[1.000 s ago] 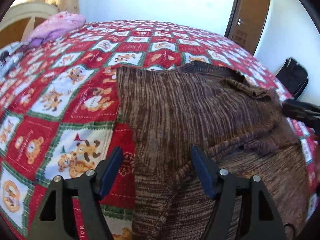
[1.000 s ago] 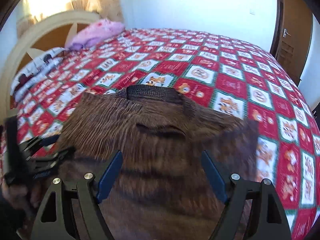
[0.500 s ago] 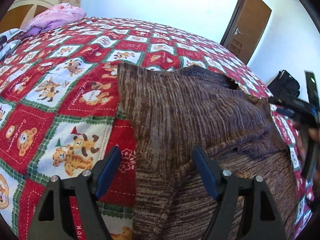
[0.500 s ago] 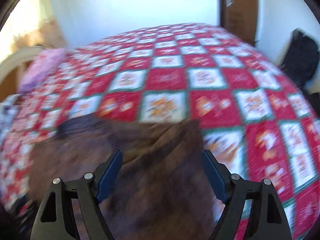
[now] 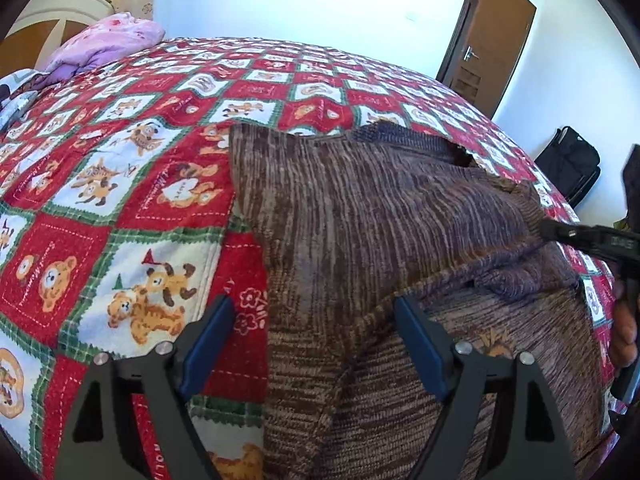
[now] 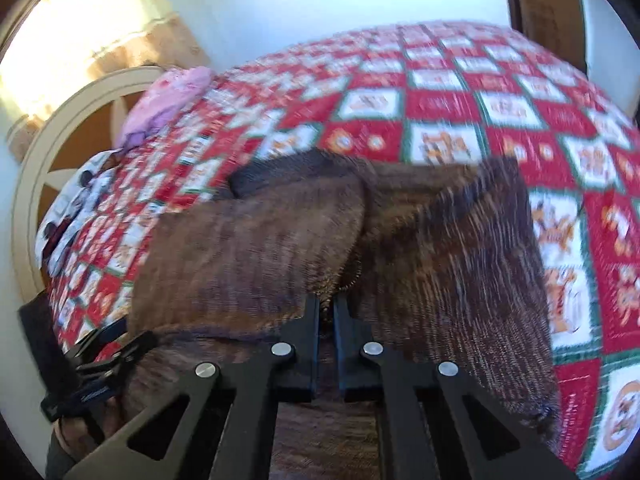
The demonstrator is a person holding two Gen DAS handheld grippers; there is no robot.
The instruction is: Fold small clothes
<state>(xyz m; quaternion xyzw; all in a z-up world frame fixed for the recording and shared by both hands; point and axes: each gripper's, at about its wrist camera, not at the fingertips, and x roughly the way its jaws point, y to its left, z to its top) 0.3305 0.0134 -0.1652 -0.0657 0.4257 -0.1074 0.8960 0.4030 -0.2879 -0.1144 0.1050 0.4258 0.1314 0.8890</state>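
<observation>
a bedroom: quilted bed [image 5: 120, 208], headboard [image 6: 36, 184], pillow [image 5: 108, 44].

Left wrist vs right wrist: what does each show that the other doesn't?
Left wrist only: the left gripper, open over the sweater's left edge, and a black bag by the wall. Right wrist only: the right gripper, just closed and pinching sweater fabric, plus the sunlit curtain. Both: sweater, quilt, pink bundle, door.

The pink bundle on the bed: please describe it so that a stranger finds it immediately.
Start at the red checked bedspread that covers the bed. Follow it to the far corner beside the cream headboard. There lies the pink bundle, crumpled and pale, unlike the brown striped garment in front.
</observation>
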